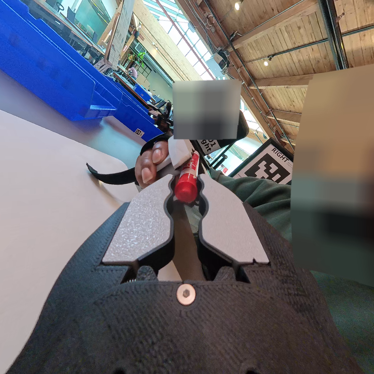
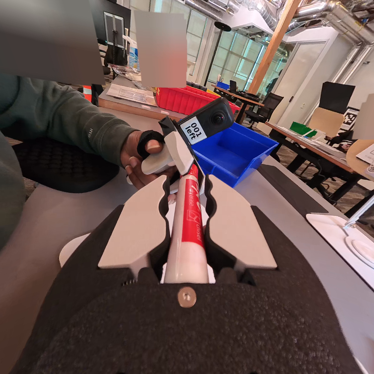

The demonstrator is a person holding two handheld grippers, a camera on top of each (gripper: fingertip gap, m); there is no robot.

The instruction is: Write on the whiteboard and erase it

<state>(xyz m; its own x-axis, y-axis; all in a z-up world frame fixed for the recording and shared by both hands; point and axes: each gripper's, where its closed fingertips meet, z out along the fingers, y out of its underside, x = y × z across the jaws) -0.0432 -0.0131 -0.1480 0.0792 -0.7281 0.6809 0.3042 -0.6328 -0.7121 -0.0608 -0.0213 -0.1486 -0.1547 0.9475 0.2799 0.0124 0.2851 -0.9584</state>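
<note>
A dry-erase marker with a white body and red label (image 2: pixel 190 222) runs between the two grippers above the table. My left gripper (image 1: pixel 185 179) is shut on its red cap (image 1: pixel 186 187), which points back at the left camera. In the right wrist view the left gripper (image 2: pixel 182 159) holds the far end. My right gripper (image 2: pixel 186 180) is open around the marker's body, with a gap between each pad and the body. It also shows in the left wrist view (image 1: pixel 178 159). A white board with a rounded corner (image 2: pixel 68 250) lies under the right gripper and shows pale in the left wrist view (image 1: pixel 50 192).
An open blue bin (image 2: pixel 242 153) stands just behind the grippers and shows again in the left wrist view (image 1: pixel 50 70). A red bin (image 2: pixel 182 99) sits farther back. A black mat (image 2: pixel 293 192) and a white stand base (image 2: pixel 334 236) lie at the right. The person's sleeve (image 2: pixel 60 113) is at the left. Less than 4 cm separates the two grippers' tips.
</note>
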